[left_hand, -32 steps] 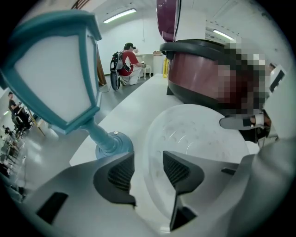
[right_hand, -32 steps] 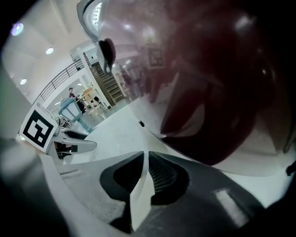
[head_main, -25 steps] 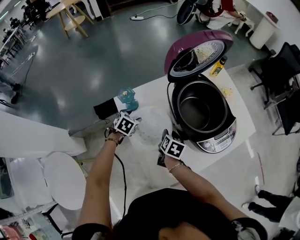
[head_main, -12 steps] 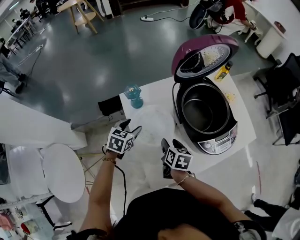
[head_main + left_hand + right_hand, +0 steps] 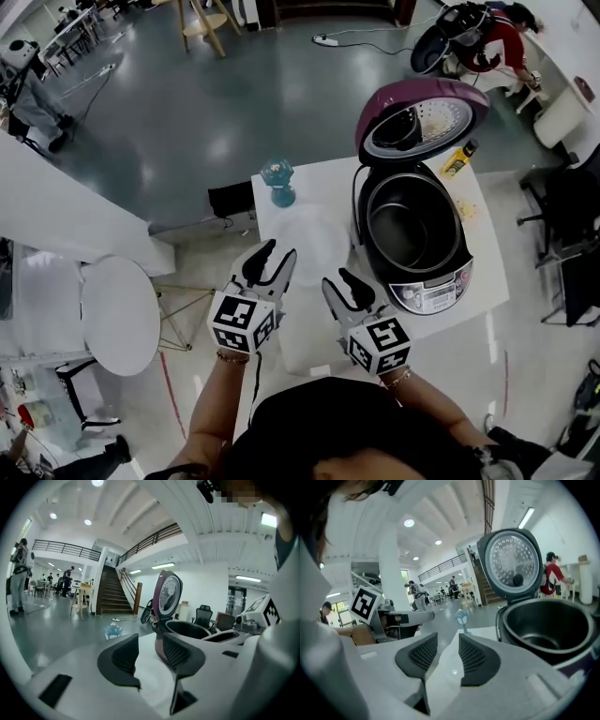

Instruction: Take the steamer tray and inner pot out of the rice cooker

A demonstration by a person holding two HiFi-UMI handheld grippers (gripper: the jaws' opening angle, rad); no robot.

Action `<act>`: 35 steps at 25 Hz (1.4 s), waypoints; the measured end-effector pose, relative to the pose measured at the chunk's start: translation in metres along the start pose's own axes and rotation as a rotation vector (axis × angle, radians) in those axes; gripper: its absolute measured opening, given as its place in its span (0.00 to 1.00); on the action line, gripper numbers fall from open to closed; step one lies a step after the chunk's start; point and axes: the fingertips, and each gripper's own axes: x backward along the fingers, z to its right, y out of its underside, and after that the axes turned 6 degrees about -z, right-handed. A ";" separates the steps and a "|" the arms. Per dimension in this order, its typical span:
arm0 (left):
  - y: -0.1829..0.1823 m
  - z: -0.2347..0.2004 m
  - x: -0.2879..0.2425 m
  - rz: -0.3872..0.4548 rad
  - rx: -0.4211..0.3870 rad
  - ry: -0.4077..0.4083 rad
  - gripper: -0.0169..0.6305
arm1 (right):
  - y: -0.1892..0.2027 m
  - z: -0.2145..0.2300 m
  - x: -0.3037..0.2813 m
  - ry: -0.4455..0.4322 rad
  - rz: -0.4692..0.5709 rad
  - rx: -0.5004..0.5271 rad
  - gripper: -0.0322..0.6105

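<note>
**A:** Where do I stand now?

**B:** Your left claw (image 5: 278, 251) and right claw (image 5: 337, 278) have just been closing a little, yet both are released, with nothing between the pads. The pale, thin, round steamer tray (image 5: 314, 239) seems to lie on the white table (image 5: 323, 183), centre of the frame.

**A:** And the pot?

**B:** The inner pot (image 5: 412, 225) sits in the open rice cooker (image 5: 431, 286), right of centre. It is dark and smooth, with a thin rim. Open wider, take opposite sides of the rim, lift straight up.
</note>
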 end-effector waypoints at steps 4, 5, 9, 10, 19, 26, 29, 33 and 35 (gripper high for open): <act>-0.027 0.034 0.000 0.059 0.023 0.013 0.20 | -0.032 0.020 0.041 0.003 0.080 0.052 0.17; -0.031 0.043 -0.003 0.059 0.016 0.016 0.20 | -0.040 0.028 0.052 0.019 0.103 0.068 0.13; -0.032 0.079 -0.031 0.009 -0.009 0.026 0.20 | -0.057 0.077 0.090 0.166 0.155 0.198 0.06; -0.030 0.087 -0.041 -0.013 -0.019 0.028 0.20 | -0.060 0.091 0.098 0.189 0.164 0.216 0.06; -0.015 0.116 -0.118 -0.180 -0.102 -0.049 0.12 | -0.070 0.224 0.129 0.326 0.046 0.277 0.06; -0.005 0.110 -0.159 -0.355 -0.226 -0.165 0.12 | -0.070 0.300 0.107 0.409 -0.157 0.398 0.06; -0.009 0.105 -0.167 -0.394 -0.269 -0.209 0.12 | -0.066 0.321 0.093 0.442 -0.271 0.464 0.06; -0.012 0.097 -0.174 -0.455 -0.328 -0.244 0.15 | -0.065 0.325 0.071 0.386 -0.356 0.490 0.11; -0.012 0.093 -0.176 -0.494 -0.341 -0.240 0.22 | -0.063 0.324 0.062 0.353 -0.396 0.489 0.18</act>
